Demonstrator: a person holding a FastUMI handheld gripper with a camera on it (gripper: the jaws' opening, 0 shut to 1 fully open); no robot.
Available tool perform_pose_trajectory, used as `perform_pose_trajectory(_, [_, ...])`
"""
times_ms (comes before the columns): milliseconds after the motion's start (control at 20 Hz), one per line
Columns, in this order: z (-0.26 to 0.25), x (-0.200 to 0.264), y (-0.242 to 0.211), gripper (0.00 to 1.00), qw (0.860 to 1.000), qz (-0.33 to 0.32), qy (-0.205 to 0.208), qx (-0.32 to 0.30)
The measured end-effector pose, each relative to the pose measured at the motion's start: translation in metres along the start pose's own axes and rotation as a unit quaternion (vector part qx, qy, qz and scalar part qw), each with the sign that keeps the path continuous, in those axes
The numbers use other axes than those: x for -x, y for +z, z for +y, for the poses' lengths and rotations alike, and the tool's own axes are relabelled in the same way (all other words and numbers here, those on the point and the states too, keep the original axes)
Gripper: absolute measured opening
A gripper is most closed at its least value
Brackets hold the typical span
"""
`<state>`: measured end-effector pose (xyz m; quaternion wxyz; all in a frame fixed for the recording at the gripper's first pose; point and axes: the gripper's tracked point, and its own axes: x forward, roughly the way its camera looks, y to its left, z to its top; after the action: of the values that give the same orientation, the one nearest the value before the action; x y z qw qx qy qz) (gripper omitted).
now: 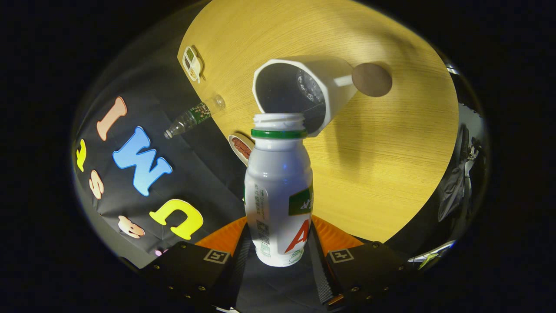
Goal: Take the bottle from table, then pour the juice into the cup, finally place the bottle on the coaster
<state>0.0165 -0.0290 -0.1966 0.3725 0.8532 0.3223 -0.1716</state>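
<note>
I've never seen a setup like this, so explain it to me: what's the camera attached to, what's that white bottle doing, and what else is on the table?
The camera rides on a handheld two-finger gripper and looks forward along its fingers. They are clamped on the white plastic bottle with a green neck ring, tilted with its open mouth at the rim of the white faceted cup. The picture looks turned because the gripper is tipped. Beyond the cup, a round brown coaster lies on the light wooden table. A clear plastic bottle stands near the table's edge.

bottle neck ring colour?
Green, on the white bottle held in the gripper; clearest in the gripper view.
</note>
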Motion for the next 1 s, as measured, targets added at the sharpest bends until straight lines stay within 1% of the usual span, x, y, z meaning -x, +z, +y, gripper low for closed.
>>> perform_pose_trajectory(400, [0.0035, 0.0012, -0.0034, 0.68, 1.0, 0.008, -0.003, -0.014])
perform_pose_trajectory(700, [0.0029, 0.0021, -0.001, 0.68, 1.0, 0.005, -0.007, -0.012])
perform_pose_trajectory(1000, [-0.0011, 0.0029, 0.0016, 0.68, 1.0, -0.004, -0.01, 0.014])
